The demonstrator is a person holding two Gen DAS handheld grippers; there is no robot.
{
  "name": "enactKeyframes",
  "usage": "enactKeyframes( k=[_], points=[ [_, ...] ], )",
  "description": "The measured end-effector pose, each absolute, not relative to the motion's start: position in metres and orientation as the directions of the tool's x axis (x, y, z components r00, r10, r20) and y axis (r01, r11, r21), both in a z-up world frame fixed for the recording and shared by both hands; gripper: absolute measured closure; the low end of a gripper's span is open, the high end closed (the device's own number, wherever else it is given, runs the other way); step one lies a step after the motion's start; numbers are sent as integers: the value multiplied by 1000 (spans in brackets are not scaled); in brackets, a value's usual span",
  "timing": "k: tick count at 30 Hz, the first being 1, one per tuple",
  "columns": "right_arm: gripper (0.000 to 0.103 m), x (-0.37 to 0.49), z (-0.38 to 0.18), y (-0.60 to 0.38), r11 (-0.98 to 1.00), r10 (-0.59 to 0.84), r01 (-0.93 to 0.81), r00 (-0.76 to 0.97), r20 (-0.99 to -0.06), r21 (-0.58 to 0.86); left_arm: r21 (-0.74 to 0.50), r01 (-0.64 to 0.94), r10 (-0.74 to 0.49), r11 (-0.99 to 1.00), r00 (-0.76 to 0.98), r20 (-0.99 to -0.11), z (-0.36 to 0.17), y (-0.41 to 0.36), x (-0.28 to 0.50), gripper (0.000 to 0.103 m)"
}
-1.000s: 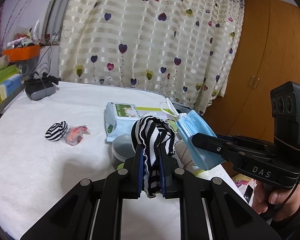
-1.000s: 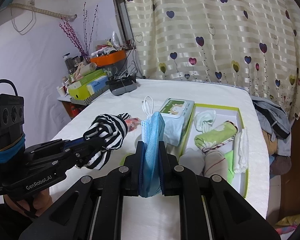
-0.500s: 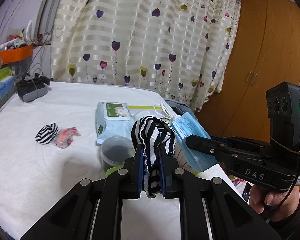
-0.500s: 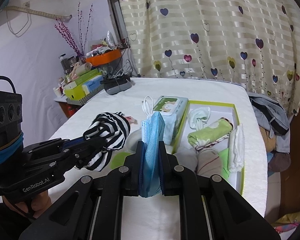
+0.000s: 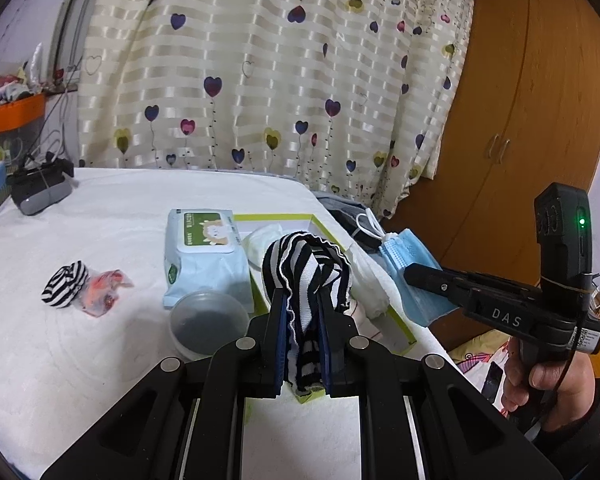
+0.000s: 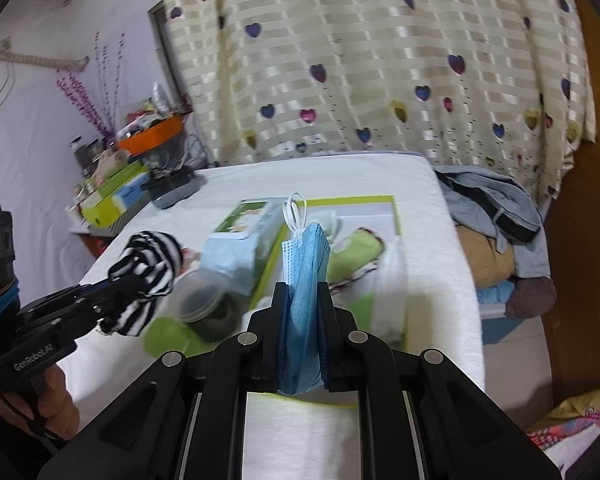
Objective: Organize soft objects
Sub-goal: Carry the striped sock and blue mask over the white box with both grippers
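My left gripper (image 5: 303,300) is shut on a black-and-white striped sock (image 5: 306,268) and holds it above the table, near the green-rimmed box (image 5: 284,217). My right gripper (image 6: 302,292) is shut on a folded blue face mask (image 6: 303,276). The mask also shows at the right in the left wrist view (image 5: 410,268), and the sock at the left in the right wrist view (image 6: 150,266). The box (image 6: 394,216) holds a rolled green cloth (image 6: 354,256) and white cloths (image 6: 392,280). A second striped sock (image 5: 65,284) lies on the table at the left.
A wet-wipes pack (image 5: 204,256) and a round plastic container (image 5: 208,322) sit left of the box. A red crumpled wrapper (image 5: 106,290) lies beside the loose sock. A grey device (image 5: 40,190) sits far left. Clothes (image 6: 496,208) are piled off the table's right edge.
Both grippers have moved forward and right toward the box, still holding the sock and the mask. The right wrist view now looks more steeply down on the box.
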State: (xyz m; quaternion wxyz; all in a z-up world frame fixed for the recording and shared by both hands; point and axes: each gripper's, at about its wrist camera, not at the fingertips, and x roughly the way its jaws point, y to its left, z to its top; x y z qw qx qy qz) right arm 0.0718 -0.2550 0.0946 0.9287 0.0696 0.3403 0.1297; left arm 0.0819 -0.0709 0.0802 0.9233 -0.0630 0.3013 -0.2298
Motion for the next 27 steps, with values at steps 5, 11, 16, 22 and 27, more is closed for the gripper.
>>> enactKeyframes(
  k=[5, 11, 16, 22, 27],
  points=[
    [90, 83, 85, -266, 961, 270, -164, 728, -630, 222, -255, 385, -461, 887, 711, -531, 78, -73, 85, 91],
    [90, 95, 68, -270, 964, 261, -155, 704, -660, 216, -256, 377, -455, 890, 706, -543, 73, -75, 93, 91],
    [90, 101, 43, -275, 970, 239, -124, 660, -713, 210, -257, 382, -459, 888, 698, -550, 69, -77, 95, 91],
    [90, 105, 20, -276, 971, 235, -121, 608, -758, 205, -257, 385, -461, 887, 688, -561, 65, -80, 98, 91],
    [86, 101, 24, -272, 975, 223, -143, 610, -760, 171, -255, 387, -462, 886, 687, -561, 65, -82, 98, 91]
  ],
)
